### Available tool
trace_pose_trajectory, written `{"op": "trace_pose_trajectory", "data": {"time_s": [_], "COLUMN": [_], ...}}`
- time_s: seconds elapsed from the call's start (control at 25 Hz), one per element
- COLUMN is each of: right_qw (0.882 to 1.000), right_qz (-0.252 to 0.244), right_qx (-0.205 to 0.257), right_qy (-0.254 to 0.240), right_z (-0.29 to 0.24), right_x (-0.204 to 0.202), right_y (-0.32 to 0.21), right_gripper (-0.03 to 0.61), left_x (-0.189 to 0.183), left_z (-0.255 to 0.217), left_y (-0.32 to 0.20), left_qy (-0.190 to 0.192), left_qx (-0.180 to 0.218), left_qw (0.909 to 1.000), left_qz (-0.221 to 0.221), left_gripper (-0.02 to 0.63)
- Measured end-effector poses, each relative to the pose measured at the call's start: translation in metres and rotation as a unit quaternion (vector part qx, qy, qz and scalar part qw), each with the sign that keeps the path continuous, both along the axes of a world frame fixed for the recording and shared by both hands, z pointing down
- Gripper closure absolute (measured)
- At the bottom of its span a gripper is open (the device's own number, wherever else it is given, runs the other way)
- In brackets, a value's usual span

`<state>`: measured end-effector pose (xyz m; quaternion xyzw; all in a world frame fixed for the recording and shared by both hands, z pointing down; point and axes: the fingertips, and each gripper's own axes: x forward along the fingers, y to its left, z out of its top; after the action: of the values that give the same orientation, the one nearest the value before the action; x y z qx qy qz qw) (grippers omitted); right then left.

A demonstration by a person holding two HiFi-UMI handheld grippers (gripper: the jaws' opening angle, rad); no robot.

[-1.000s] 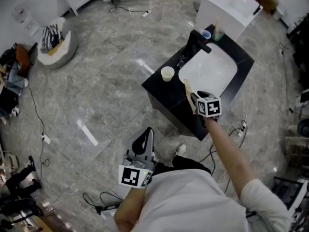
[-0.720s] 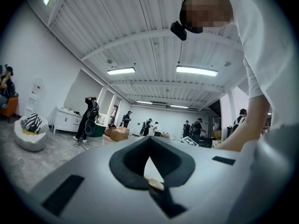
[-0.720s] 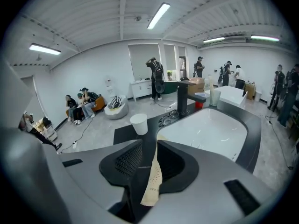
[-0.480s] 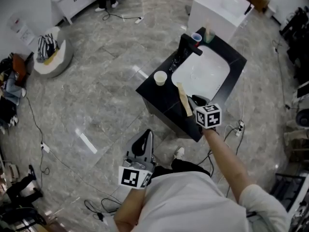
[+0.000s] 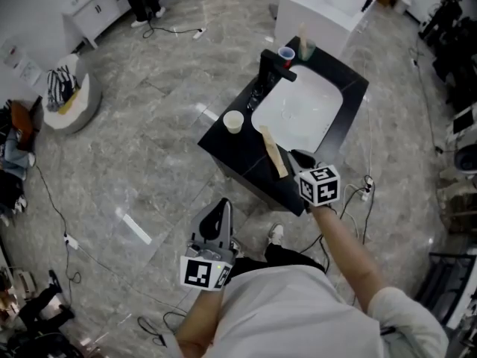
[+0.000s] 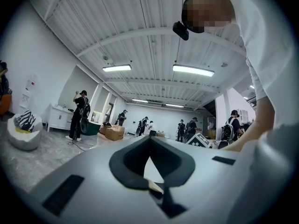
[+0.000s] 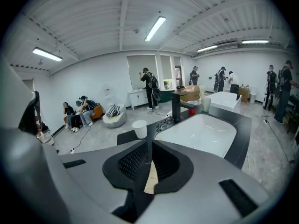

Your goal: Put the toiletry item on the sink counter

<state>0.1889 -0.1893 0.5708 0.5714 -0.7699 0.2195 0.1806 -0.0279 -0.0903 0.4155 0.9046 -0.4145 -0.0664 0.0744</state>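
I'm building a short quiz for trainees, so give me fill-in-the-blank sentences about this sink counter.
The paper cup on the sink counter is ____.
The faucet is ____.
The beige toiletry item lies flat on the ____, beside the basin.
Missing words: white; black; counter.

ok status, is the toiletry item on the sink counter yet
Right claw closing shut, empty. Left claw shut, empty. Toiletry item lying flat on sink counter, beside the basin. Nothing in the way.
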Motion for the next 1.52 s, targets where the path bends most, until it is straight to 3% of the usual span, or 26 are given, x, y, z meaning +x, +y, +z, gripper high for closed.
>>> {"op": "trace_pose_trajectory", "data": {"time_s": [0.48,0.84,1.24,1.52], "right_qw": [0.996,0.991,0.979,0.961], "right_qz": [0.003,-0.016,-0.039,-0.040], "right_qx": [0.082,0.130,0.200,0.273], "right_qy": [-0.033,-0.022,-0.007,-0.024], "right_z": [-0.067,-0.107,-0.152,-0.200], "right_x": [-0.002,-0.007,-0.013,-0.012], "right_y": [0.011,0.020,0.045,0.070], "right_gripper": [0.523,0.523,0.523,0.523], "left_x": [0.005,0.009,0.012,0.011], "left_z": [-0.006,-0.018,-0.018,-0.021], "left_y": [-0.009,-0.013,-0.015,-0.018], "left_qy": [-0.009,-0.014,-0.020,-0.022], "left_qx": [0.012,0.024,0.025,0.027], "left_qw": [0.9999,0.9996,0.9995,0.9994], "left_qz": [0.004,0.003,0.002,-0.001], "left_gripper": [0.611,0.611,0.611,0.611]}}
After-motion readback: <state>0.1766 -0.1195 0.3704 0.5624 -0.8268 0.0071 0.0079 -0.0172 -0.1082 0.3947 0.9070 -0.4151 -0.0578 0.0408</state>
